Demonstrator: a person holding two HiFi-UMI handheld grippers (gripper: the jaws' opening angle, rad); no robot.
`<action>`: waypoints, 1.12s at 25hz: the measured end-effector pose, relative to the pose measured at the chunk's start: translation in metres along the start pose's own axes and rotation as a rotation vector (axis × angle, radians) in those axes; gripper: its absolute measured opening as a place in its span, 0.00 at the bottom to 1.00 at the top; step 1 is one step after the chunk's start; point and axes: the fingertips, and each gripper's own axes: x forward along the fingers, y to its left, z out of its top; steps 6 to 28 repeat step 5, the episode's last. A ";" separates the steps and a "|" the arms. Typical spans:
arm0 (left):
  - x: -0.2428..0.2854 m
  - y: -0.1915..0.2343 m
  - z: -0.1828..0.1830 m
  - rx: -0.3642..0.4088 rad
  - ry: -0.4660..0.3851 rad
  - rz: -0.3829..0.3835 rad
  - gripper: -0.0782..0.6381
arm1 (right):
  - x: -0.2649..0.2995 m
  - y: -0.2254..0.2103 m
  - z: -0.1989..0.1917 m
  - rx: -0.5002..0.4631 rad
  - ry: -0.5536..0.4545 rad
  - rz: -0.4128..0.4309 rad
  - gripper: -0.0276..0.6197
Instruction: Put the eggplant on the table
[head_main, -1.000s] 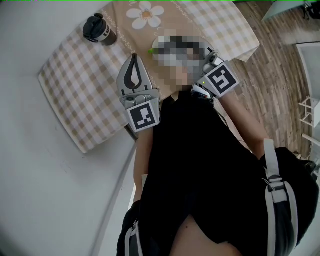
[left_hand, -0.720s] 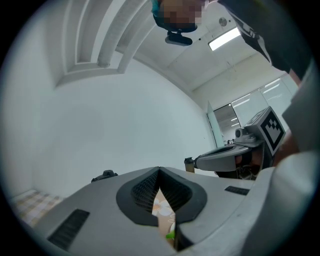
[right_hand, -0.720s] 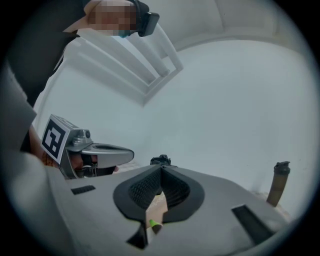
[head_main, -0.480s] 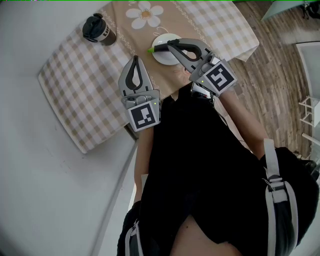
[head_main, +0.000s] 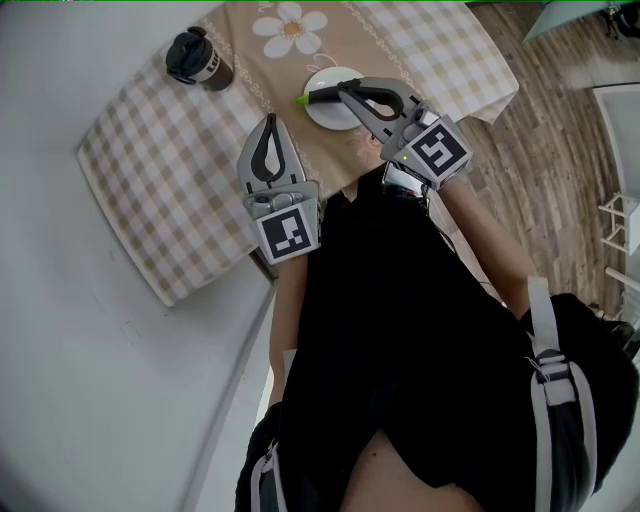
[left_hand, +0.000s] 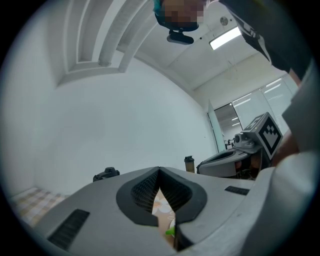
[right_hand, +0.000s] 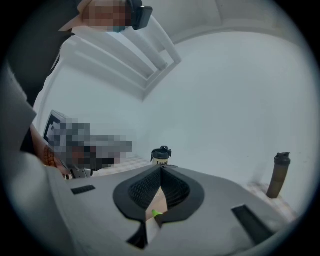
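Note:
The eggplant (head_main: 318, 97) is slim and dark with a bright green stem, and it lies on a small white plate (head_main: 330, 115) on the checked tablecloth (head_main: 160, 170). My right gripper (head_main: 342, 88) hangs over the plate, shut, its tips at the eggplant's near end. In the right gripper view the tips (right_hand: 160, 168) meet, and the green stem (right_hand: 156, 213) shows through the gap behind them. I cannot tell if the tips touch the eggplant. My left gripper (head_main: 270, 118) is shut and empty over the cloth, left of the plate, its tips (left_hand: 159, 171) closed.
A dark lidded cup (head_main: 193, 57) stands at the table's far left. A tall brown bottle (right_hand: 280, 175) stands to the right in the right gripper view. The table's near edge runs just under both grippers. Wooden floor (head_main: 560, 130) lies to the right.
The right gripper's marker cube has shifted slightly towards the plate. A mosaic patch hid its jaws in the earliest frame. The left gripper and the eggplant have not moved.

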 end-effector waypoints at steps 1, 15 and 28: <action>-0.001 0.000 0.000 0.002 -0.001 -0.001 0.12 | -0.001 0.000 -0.002 0.001 0.007 -0.002 0.04; -0.003 0.000 -0.001 0.005 -0.002 0.000 0.12 | -0.002 0.000 -0.010 -0.003 0.030 -0.004 0.04; -0.003 0.000 -0.001 0.005 -0.002 0.000 0.12 | -0.002 0.000 -0.010 -0.003 0.030 -0.004 0.04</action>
